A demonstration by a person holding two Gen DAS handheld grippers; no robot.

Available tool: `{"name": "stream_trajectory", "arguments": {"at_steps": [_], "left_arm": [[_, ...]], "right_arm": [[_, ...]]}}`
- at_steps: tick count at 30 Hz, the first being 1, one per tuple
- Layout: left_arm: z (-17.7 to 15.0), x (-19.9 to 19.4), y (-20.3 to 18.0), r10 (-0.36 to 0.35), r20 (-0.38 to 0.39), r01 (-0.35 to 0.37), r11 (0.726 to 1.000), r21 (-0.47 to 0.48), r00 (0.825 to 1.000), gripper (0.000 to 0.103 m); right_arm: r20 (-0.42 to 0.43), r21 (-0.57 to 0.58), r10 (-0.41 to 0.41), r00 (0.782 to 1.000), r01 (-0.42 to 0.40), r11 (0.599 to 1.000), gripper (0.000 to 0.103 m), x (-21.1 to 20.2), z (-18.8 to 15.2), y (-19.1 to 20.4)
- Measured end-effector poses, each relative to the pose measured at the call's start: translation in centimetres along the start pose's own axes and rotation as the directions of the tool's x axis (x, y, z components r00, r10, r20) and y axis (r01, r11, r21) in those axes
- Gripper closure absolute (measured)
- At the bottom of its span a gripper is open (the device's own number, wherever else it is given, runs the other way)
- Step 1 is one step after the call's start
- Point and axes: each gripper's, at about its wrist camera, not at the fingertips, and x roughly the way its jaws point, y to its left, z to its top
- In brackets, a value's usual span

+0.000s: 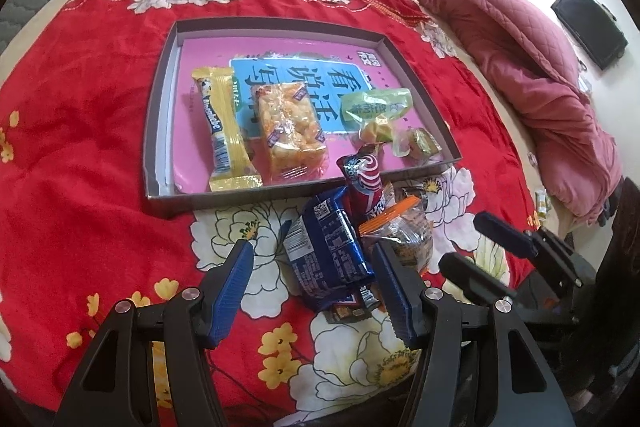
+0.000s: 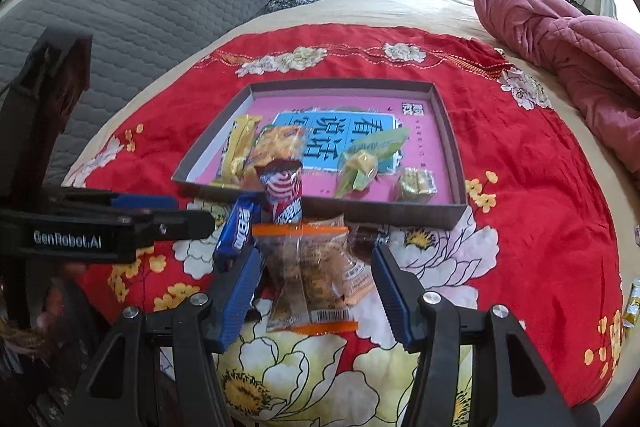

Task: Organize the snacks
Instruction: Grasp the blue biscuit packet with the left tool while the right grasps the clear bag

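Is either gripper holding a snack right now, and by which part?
Neither. The left gripper straddles the blue cookie pack, the right gripper the clear orange-edged packet; pads clear.

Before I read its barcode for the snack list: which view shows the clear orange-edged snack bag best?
The right wrist view: the clear orange-edged snack bag lies whole and central, barcode visible. The left wrist view shows only part of it, behind the blue cookie pack.

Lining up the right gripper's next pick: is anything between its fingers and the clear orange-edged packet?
Nothing visible. The right gripper is open astride the clear orange-edged packet, pads not touching. The blue packet and swirl-printed packet lie beyond it, before the box.
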Motion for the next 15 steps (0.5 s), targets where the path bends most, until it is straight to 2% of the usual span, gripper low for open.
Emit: {"name": "stream_trajectory", "arguments": {"at_steps": [15], "left_arm": [[-0.2, 1.3, 0.5, -0.060, -0.044, 0.059, 0.997, -0.041, 0.997, 0.039]], "right_arm": [[-0.051, -0.048, 0.007, 0.999, -0.009, 0.999, 0.045, 1.7, -0.9, 1.2]]}}
